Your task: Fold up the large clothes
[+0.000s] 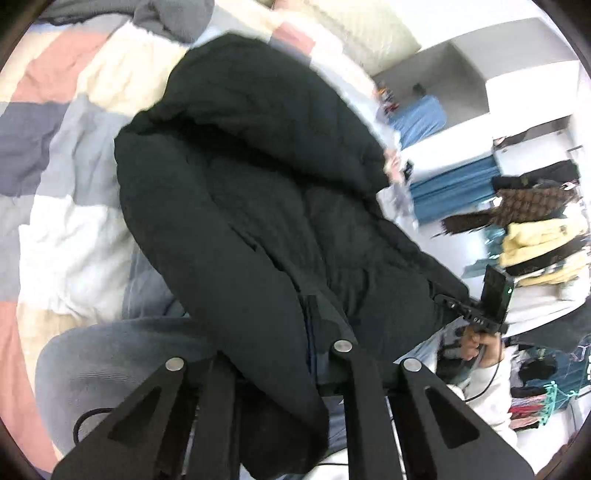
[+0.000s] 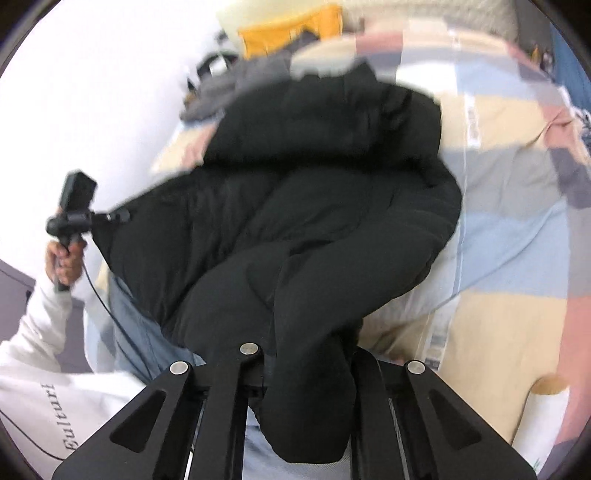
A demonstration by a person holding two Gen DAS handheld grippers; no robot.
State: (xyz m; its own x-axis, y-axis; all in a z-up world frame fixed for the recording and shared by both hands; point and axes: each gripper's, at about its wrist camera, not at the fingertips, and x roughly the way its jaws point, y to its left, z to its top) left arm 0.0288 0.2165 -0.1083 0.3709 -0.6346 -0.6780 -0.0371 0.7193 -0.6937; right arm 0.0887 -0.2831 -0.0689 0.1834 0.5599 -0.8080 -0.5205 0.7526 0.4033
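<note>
A large black padded jacket (image 1: 258, 184) hangs between both grippers above the patchwork bed (image 1: 66, 155). My left gripper (image 1: 280, 332) is shut on one edge of the jacket, and fabric drapes over its fingers and hides the tips. My right gripper (image 2: 306, 343) is shut on the other edge of the jacket (image 2: 314, 192), with a fold hanging down between the fingers. The right gripper also shows in the left wrist view (image 1: 448, 304), and the left gripper shows in the right wrist view (image 2: 118, 215), each at the jacket's edge.
The bedspread (image 2: 509, 229) has pastel patches. A grey garment (image 1: 173, 18) lies at the far end of the bed. A clothes rack (image 1: 535, 236) with hanging garments and blue storage (image 1: 454, 184) stand to the right. My blue trousers (image 1: 110, 354) are close below.
</note>
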